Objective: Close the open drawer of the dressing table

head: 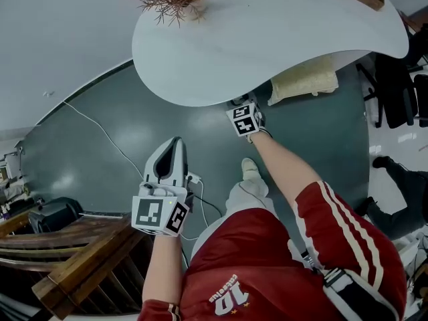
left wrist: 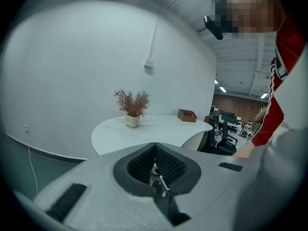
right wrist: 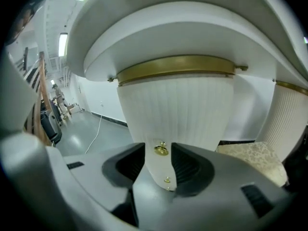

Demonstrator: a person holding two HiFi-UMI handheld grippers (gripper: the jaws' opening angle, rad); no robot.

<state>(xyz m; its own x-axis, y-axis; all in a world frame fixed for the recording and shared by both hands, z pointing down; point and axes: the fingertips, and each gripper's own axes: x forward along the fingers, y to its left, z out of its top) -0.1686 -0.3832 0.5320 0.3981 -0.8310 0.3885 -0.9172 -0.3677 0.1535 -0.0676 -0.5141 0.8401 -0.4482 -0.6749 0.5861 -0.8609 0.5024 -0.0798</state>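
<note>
Tabletop (right wrist: pixel 192 28) overhangs drawer front (right wrist: pixel 178 109); cushioned seat (right wrist: pixel 250 160) flanks right.

Red sleeve (head: pixel 338 223) (white stripes), white left tongs (head: pixel 175 143)

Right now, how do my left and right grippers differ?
The left gripper has its fingers closed together, nothing between them; the right gripper has its fingers apart, either side of the gold knob without pressing it. The left hangs back over the floor; the right reaches under the white tabletop at the ribbed front. Both carry marker cubes.
</note>
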